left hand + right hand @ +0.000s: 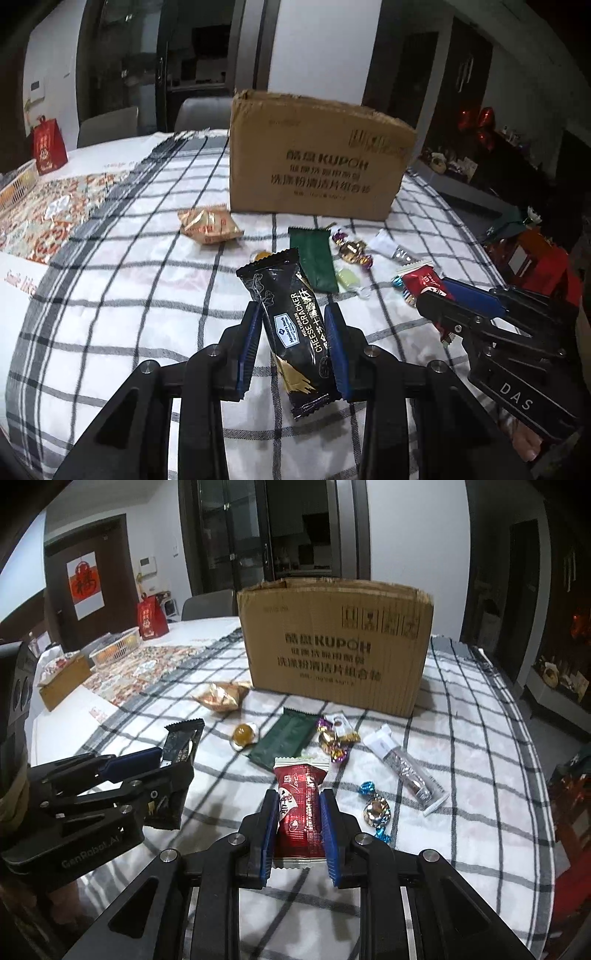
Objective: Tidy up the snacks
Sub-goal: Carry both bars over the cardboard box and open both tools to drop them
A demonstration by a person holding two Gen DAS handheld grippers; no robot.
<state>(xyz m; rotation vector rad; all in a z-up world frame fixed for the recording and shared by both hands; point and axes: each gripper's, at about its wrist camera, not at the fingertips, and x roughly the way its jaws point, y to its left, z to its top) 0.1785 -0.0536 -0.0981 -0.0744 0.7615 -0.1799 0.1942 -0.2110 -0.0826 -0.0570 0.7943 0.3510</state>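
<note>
While the black foil cheese-cracker packet [291,332] is clamped by the left gripper [291,345], the red foil snack packet [299,812] is pinched by the right gripper [298,830].

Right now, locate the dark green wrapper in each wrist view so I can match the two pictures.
Left wrist view: the dark green wrapper lies flat just above centre, behind the black cracker pack.
Right wrist view: the same wrapper lies at centre, beyond the red snack pack.
Shared landmark: the cardboard box stands on the table behind it in both.
</note>
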